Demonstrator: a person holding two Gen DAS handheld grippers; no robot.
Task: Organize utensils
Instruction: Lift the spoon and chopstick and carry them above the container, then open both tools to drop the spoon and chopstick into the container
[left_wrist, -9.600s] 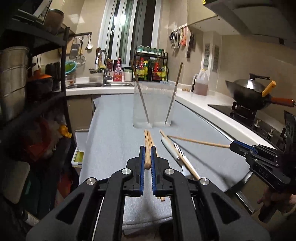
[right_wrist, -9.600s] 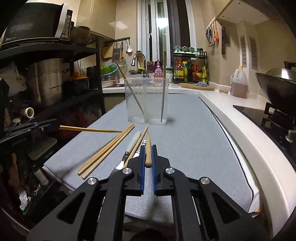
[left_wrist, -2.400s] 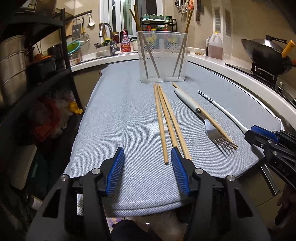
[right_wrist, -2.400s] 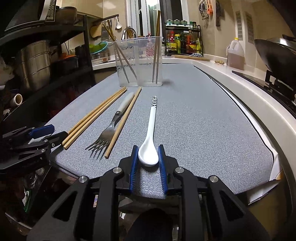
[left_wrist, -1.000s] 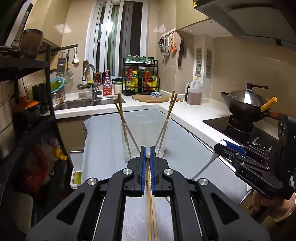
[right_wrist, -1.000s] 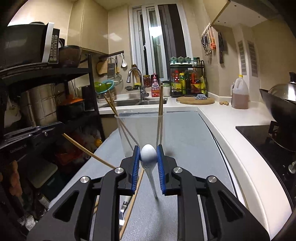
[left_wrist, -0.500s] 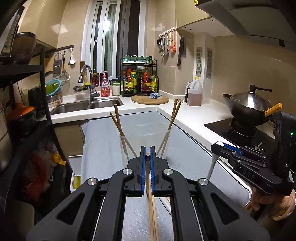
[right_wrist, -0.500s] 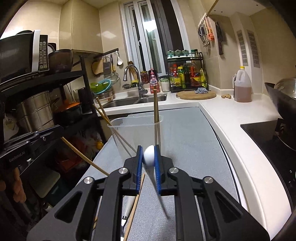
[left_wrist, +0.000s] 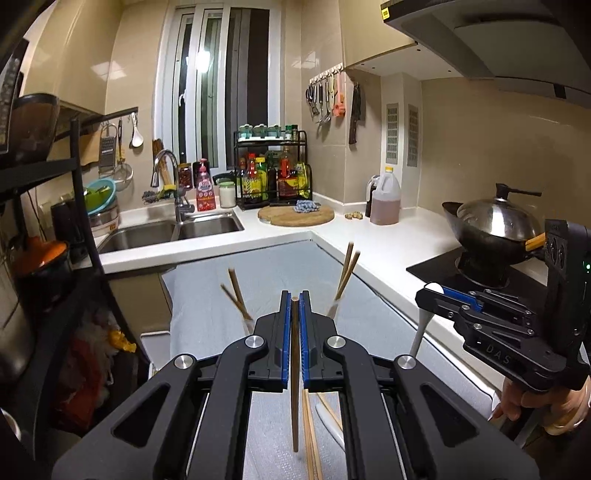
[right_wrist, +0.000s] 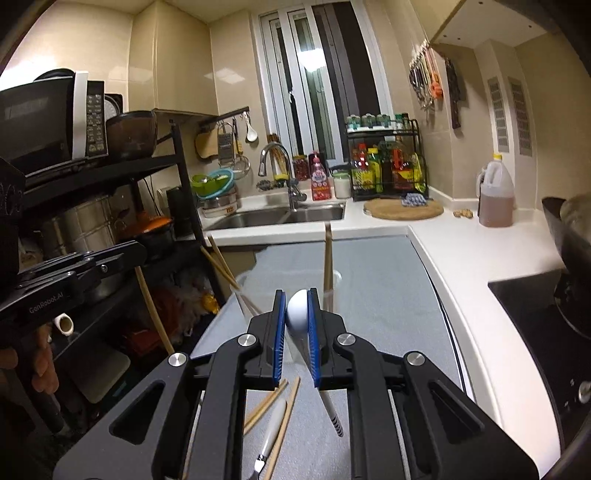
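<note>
My left gripper (left_wrist: 294, 300) is shut on a wooden chopstick (left_wrist: 294, 373) that hangs straight down above the grey mat (left_wrist: 207, 306). My right gripper (right_wrist: 297, 295) is shut on the bowl of a white spoon (right_wrist: 298, 308); its striped handle points down. The right gripper with the spoon also shows in the left wrist view (left_wrist: 436, 291). The clear utensil holder (right_wrist: 284, 280) stands just ahead and below, with chopsticks leaning in its left (left_wrist: 236, 295) and right (left_wrist: 347, 269) compartments. More chopsticks (right_wrist: 286, 413) and a white-handled fork (right_wrist: 271, 432) lie on the mat below.
A sink (left_wrist: 170, 230) and faucet lie at the back left, a black shelf rack (right_wrist: 110, 177) on the left. A wok (left_wrist: 491, 225) sits on the stove at the right. A cutting board (right_wrist: 402, 210) and oil jug (right_wrist: 495, 199) stand on the white counter.
Both grippers have risen higher above the mat with their utensils, and the holder now sits lower in both views.
</note>
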